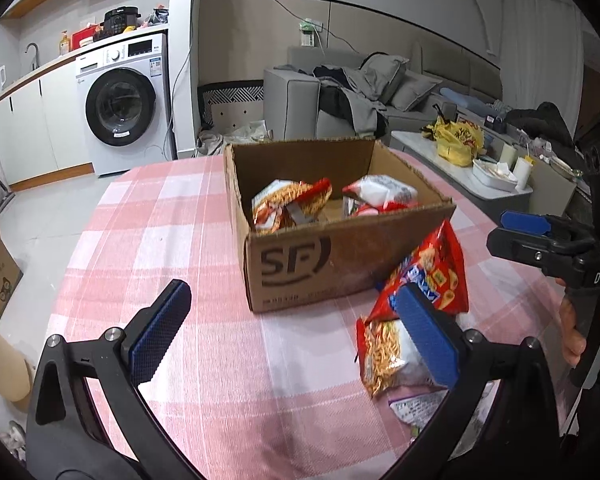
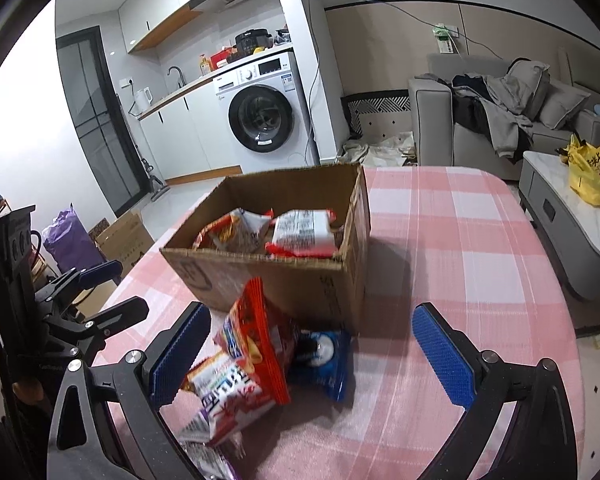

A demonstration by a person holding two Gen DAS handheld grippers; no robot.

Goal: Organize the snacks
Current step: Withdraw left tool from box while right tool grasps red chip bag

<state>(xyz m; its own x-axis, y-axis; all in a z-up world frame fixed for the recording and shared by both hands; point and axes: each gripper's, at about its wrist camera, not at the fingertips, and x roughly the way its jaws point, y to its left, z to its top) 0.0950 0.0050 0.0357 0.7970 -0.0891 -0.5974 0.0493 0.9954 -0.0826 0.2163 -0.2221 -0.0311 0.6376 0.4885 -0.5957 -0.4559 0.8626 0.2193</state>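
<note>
With two packets already in the open brown cardboard box (image 2: pixel 284 276) on the pink checked desk (image 2: pixel 460 240), both my left gripper (image 1: pixel 296 336) and right gripper (image 2: pixel 320 356) are spread empty, so next I must pinch the red crinkly snack bag (image 2: pixel 260 340) lying near the box's front wall.

1. A cardboard box (image 2: pixel 284 280) stands on the desk (image 2: pixel 460 240).
2. Two snack packets (image 2: pixel 300 232) lie side by side in the box.
3. Before the box, a snack bag (image 2: pixel 260 344) leans against its near wall.
4. Other packets (image 2: pixel 224 392) lie on the desk beside that bag.
5. A washing machine (image 2: pixel 264 112) stands behind the desk.
</note>
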